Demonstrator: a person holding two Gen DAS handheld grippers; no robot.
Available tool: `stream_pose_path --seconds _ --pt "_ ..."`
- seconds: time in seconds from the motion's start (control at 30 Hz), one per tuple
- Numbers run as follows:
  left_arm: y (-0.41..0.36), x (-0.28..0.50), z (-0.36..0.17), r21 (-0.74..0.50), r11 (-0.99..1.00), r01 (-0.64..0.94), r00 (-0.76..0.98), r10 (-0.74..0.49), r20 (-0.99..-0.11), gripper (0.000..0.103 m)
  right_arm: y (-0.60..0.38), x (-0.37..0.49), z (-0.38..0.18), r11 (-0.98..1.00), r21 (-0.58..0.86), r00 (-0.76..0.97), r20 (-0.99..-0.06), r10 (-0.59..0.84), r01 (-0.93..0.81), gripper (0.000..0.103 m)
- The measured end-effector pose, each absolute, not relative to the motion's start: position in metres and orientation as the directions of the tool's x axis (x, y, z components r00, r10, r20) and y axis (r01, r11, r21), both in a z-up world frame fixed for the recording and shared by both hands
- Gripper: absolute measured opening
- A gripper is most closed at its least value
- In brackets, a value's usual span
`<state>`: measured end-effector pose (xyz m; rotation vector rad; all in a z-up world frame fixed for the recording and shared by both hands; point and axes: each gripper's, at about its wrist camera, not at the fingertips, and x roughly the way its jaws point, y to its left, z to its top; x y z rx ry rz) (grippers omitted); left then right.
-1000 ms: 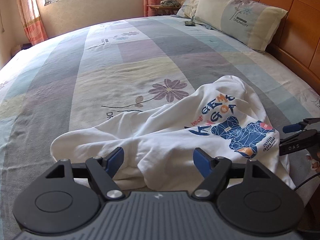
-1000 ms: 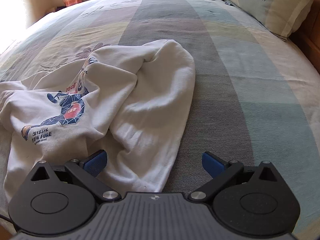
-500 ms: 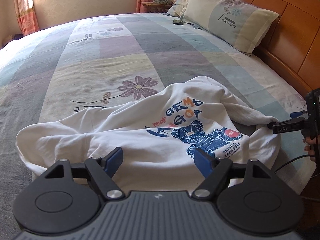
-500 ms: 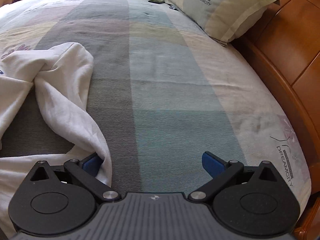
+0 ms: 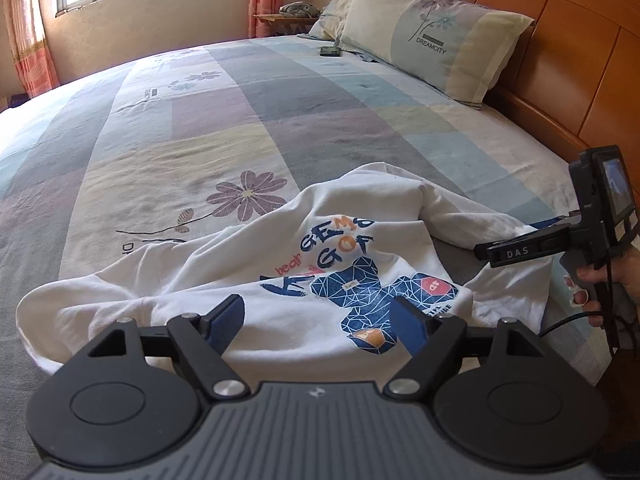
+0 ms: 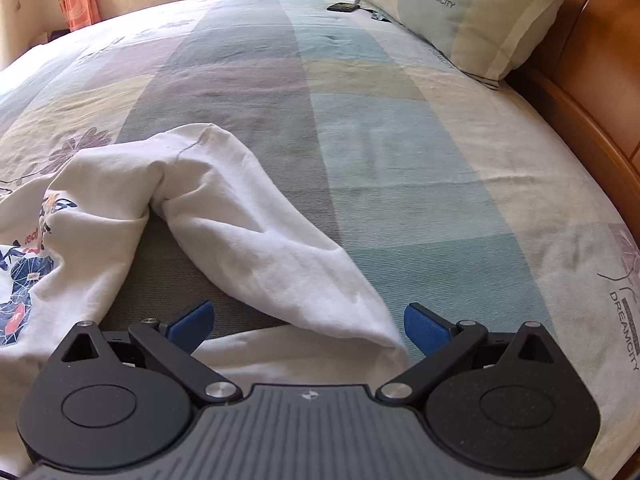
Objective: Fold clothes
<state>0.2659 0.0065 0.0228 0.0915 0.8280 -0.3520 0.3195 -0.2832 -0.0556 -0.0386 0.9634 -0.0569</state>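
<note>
A white sweatshirt (image 5: 280, 292) with a blue bear print (image 5: 372, 300) lies crumpled on the bed near its front edge. My left gripper (image 5: 316, 322) hovers open just over its near hem, the blue pads (image 5: 226, 320) wide apart with cloth below them. One sleeve (image 6: 260, 232) stretches away from the body toward the lower right. Its end lies between the open pads (image 6: 426, 328) of my right gripper (image 6: 308, 326), untouched by either. In the left wrist view the right gripper (image 5: 514, 240) shows at the right, carried by a hand (image 5: 600, 280).
The patchwork bedsheet (image 5: 240, 120) spreads far beyond the shirt. Pillows (image 5: 436, 40) lean on the wooden headboard (image 5: 580, 80) at the right. A dark phone (image 5: 330, 51) lies near them. A small table (image 5: 280, 20), a window and curtains stand at the back.
The sleeve, bunched on the body before, now lies stretched out to the right with bare sheet beside it. My right gripper swung right, then back over the sleeve end. My left gripper shifted toward the print.
</note>
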Motion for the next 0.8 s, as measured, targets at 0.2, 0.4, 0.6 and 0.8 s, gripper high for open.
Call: stream_pose_path --seconds 0.2,0.4,0.6,0.8 --pt "0.008 0.264 0.019 -0.048 0.931 0.363 0.609 -0.275 -0.744 0.08 -0.248 0.322 -0.083 0.967 -0.252 0.535 -0.823 -0.191 -0.044 0.103" --pt "0.017 0.266 0.018 -0.063 0.932 0.357 0.616 -0.285 -0.735 0.081 -0.295 0.286 -0.079 0.966 -0.253 0.43 -0.878 -0.21 -0.045 0.103" --pt "0.018 0.268 0.015 -0.076 0.921 0.381 0.608 -0.312 -0.73 0.081 -0.339 0.257 -0.073 0.936 -0.35 0.367 -0.867 -0.336 0.03 0.103" --pt "0.02 0.268 0.012 -0.085 0.918 0.387 0.602 -0.322 -0.731 0.081 -0.358 0.253 -0.054 0.929 -0.334 0.403 -0.837 -0.371 0.161 0.103"
